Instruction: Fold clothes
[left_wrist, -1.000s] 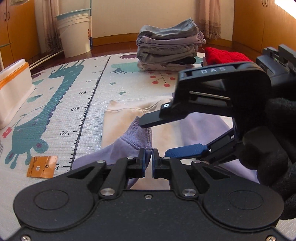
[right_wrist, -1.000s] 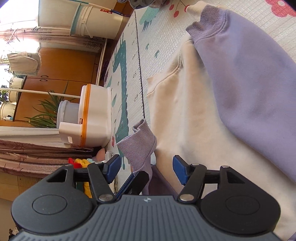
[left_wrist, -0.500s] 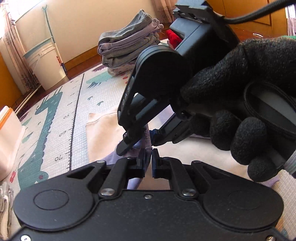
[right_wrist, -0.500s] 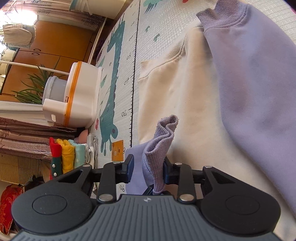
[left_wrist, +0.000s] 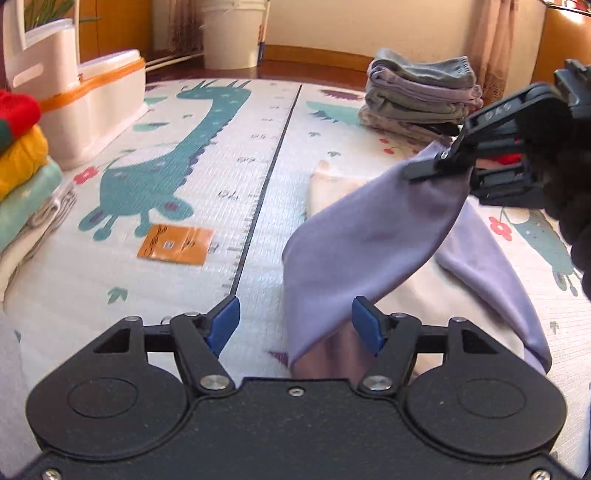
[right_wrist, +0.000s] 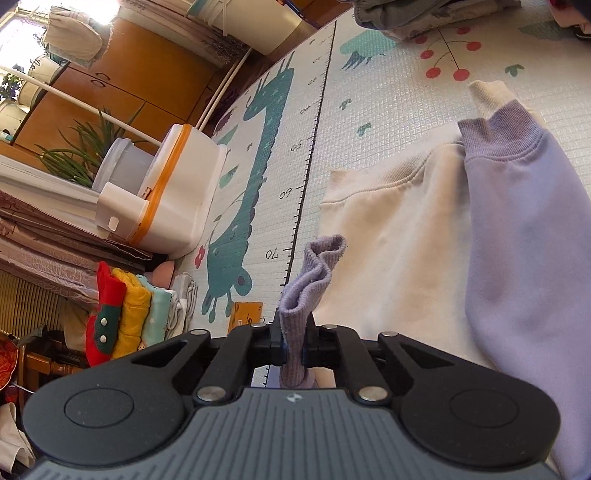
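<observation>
On the play mat (right_wrist: 388, 107) I can read a printed height ruler (right_wrist: 295, 229): "70", "60" and what looks like "50" in the right wrist view, and "70" again in the left wrist view. The right gripper (left_wrist: 472, 166) housing carries raised letters "DAS". The orange card's (left_wrist: 175, 243) print is too small for me to read.

A play mat (left_wrist: 177, 280) printed with a teal giraffe (left_wrist: 173, 166) and a height ruler (left_wrist: 258, 206) covers the floor. An orange card (left_wrist: 175, 244) lies on it beside the ruler. A white bin with an orange band (left_wrist: 99, 99) stands at the mat's edge, a white bucket (left_wrist: 232, 33) near the wall.
</observation>
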